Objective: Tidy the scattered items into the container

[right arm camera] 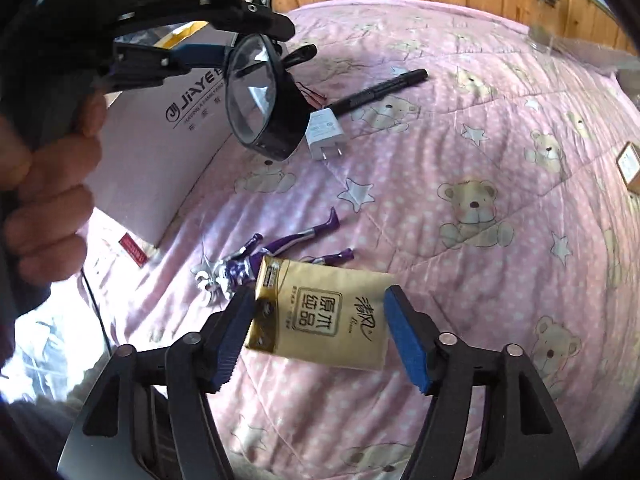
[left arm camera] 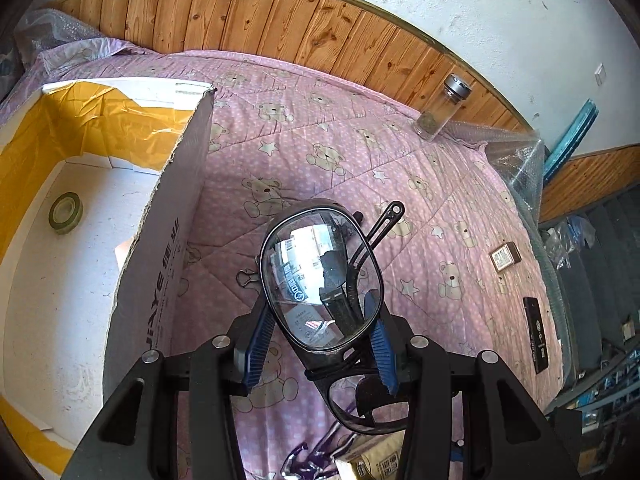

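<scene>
My left gripper (left arm camera: 320, 350) is shut on a pair of black-framed goggles (left arm camera: 320, 280), held above the pink bear-print quilt, just right of the white cardboard box (left arm camera: 160, 240). A green tape roll (left arm camera: 66, 212) lies inside the box. In the right wrist view, the goggles (right arm camera: 276, 120) hang beside the box wall (right arm camera: 160, 140), and a hand holds that gripper. My right gripper (right arm camera: 320, 336) is shut on a golden tissue pack (right arm camera: 324, 316), gripped by its two short ends slightly above the quilt. A purple toy figure (right arm camera: 240, 264) lies partly behind the pack.
A black marker (right arm camera: 380, 88) and a white charger plug (right arm camera: 326, 132) lie on the quilt near the box. A glass jar (left arm camera: 442, 108) stands by the wooden wall panel. A small brown box (left arm camera: 505, 257) and a flat black item (left arm camera: 538, 336) lie near the bed's right edge.
</scene>
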Demonstrator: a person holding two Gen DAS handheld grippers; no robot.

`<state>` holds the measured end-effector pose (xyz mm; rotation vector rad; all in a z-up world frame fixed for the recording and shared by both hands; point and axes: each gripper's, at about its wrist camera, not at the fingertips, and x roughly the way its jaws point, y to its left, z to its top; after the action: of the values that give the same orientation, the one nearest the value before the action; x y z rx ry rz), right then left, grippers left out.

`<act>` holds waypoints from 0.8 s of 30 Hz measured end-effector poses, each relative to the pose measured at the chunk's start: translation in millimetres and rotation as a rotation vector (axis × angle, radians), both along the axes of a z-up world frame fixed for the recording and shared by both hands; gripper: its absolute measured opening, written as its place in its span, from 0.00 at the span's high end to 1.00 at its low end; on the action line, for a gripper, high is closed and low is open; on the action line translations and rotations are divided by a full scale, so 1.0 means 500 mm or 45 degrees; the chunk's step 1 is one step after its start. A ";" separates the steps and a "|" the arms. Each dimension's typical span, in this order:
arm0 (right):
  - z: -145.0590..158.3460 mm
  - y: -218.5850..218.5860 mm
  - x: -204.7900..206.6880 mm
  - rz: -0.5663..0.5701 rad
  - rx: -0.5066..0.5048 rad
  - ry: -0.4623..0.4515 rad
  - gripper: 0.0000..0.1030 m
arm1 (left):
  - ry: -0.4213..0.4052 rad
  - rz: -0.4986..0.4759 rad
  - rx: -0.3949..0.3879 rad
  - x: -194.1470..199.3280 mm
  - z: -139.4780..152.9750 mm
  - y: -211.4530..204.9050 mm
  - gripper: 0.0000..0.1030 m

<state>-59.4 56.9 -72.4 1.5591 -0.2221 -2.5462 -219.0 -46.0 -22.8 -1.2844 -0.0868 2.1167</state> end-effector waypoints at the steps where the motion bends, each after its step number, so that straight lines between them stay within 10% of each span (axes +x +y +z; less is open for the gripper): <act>1: -0.003 -0.004 -0.005 -0.013 0.016 -0.004 0.27 | 0.000 0.001 0.005 0.003 0.002 -0.003 0.55; 12: -0.025 0.101 0.003 -0.290 0.349 -0.013 0.27 | -0.025 -0.004 0.082 0.024 0.016 -0.037 0.55; 16: -0.046 0.167 0.028 -0.382 -0.508 -0.175 0.28 | -0.041 -0.026 0.092 0.033 0.012 -0.041 0.55; 24: -0.154 0.210 0.030 -0.718 -1.231 -0.218 0.26 | -0.047 -0.029 0.116 0.033 0.011 -0.061 0.55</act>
<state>-44.3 162.0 -149.5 1.3670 -1.7945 -1.9872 -202.6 -76.5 -17.2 -1.2649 -0.1816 2.0458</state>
